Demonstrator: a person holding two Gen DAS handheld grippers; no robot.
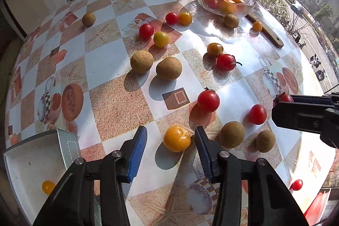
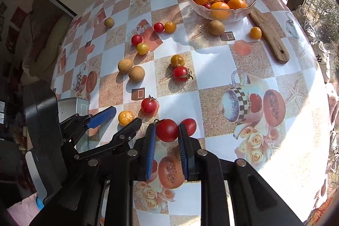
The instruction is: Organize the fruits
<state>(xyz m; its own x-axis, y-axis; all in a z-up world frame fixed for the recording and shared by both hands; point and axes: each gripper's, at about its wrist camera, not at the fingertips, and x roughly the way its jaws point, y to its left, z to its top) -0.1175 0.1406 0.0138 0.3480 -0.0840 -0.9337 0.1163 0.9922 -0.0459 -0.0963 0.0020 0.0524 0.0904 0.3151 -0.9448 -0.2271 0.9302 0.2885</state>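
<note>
At the far left a white box (image 1: 31,164) sat on the edge of the worktop (image 1: 110,71) with one small yellow tomato (image 1: 47,187) inside. Next to it the left gripper (image 1: 170,139) was spread wide and held nothing, an orange-yellow tomato (image 1: 177,138) lying on the cloth between its blue pads. Brown longans (image 1: 232,134) and more tomatoes lay scattered beyond. Further right, the right gripper (image 2: 166,130) had its pads against both sides of a red tomato (image 2: 167,130), gripping it low over the worktop. At the far right stood a glass bowl (image 2: 220,0) of oranges.
</note>
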